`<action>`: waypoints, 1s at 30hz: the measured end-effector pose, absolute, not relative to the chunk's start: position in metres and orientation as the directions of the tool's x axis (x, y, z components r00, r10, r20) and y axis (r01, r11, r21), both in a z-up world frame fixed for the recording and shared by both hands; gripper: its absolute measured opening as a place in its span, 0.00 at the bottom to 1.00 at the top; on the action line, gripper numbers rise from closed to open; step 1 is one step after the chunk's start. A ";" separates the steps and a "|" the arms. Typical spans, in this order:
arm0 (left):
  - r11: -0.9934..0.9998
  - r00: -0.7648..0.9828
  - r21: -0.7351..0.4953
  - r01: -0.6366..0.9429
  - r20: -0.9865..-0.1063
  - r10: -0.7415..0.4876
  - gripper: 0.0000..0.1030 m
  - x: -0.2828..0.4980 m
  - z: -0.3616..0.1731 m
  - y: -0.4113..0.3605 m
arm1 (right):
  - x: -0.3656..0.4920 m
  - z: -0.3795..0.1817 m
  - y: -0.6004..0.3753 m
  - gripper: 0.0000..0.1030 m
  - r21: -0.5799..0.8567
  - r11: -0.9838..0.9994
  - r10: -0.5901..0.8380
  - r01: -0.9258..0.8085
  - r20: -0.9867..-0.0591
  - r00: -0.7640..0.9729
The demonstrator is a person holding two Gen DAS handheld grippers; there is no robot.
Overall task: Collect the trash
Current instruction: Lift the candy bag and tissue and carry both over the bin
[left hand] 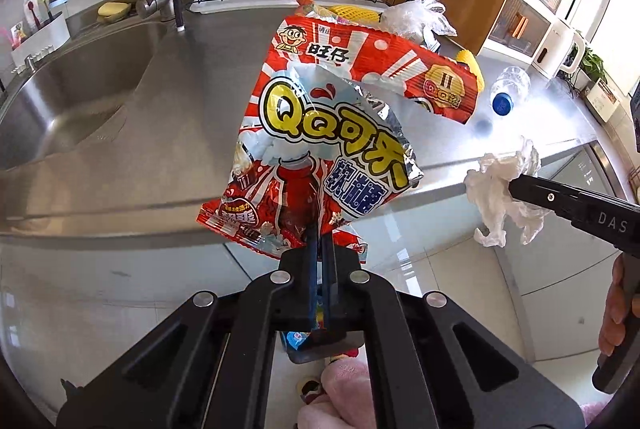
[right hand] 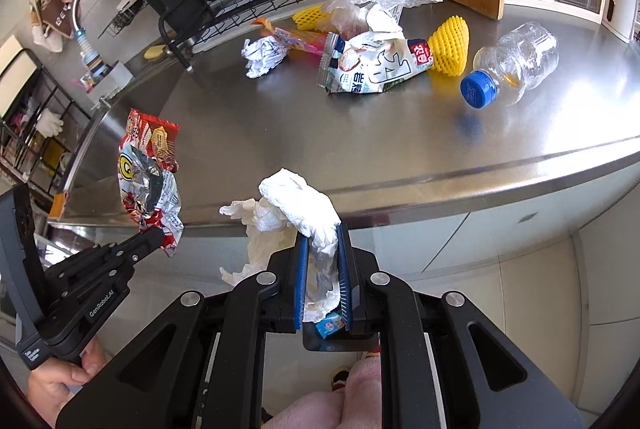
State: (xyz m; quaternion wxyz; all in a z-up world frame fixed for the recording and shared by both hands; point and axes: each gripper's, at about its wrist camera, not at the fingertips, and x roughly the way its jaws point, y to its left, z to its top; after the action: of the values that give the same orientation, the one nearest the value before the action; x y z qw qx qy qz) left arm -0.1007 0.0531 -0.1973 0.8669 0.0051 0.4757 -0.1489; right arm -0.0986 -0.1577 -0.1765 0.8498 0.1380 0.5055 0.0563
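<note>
While left tongs [left hand: 319, 229] pinch the wrapper [left hand: 320, 133], right tongs [right hand: 323, 241] clamp tissue [right hand: 296, 213].

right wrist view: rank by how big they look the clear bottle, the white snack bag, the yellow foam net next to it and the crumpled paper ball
1. white snack bag
2. clear bottle
3. yellow foam net and crumpled paper ball: they look about alike, so I won't rank them.

All four lie on the steel counter at similar depth, so nearness distorts little.

Glossy foil wrapper [left hand: 320, 133] — brushed-steel counter [right hand: 400, 149]
</note>
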 end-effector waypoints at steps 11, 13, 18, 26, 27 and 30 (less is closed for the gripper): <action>0.959 0.397 -0.172 0.225 -0.883 -0.251 0.00 -0.172 -0.238 0.075 | -0.145 -0.212 -0.133 0.14 0.274 0.961 0.240 0.031 -0.886 0.396; 0.961 0.365 -0.177 0.214 -0.898 -0.247 0.00 -0.178 -0.254 0.076 | -0.148 -0.225 -0.131 0.15 0.268 0.963 0.236 0.035 -0.898 0.370; 0.964 0.291 -0.189 0.189 -0.926 -0.239 0.00 -0.182 -0.296 0.076 | -0.153 -0.259 -0.128 0.14 0.253 0.966 0.225 0.050 -0.923 0.313; 0.967 0.180 -0.217 0.134 -0.954 -0.239 0.00 -0.170 -0.376 0.071 | -0.148 -0.352 -0.124 0.15 0.253 0.960 0.230 0.117 -0.957 0.176; 0.967 0.166 -0.219 0.128 -0.957 -0.239 0.00 -0.167 -0.386 0.070 | -0.146 -0.364 -0.122 0.14 0.250 0.960 0.228 0.125 -0.960 0.163; 0.967 0.129 -0.231 0.107 -0.961 -0.244 0.00 -0.158 -0.415 0.069 | -0.138 -0.396 -0.118 0.15 0.251 0.957 0.234 0.147 -0.964 0.125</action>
State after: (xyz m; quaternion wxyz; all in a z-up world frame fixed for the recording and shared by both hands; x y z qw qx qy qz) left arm -0.1578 0.0690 -0.4151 0.7494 -0.0528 0.6495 -0.1170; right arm -0.1385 -0.1181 -0.3964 0.7359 0.1441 0.6610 0.0294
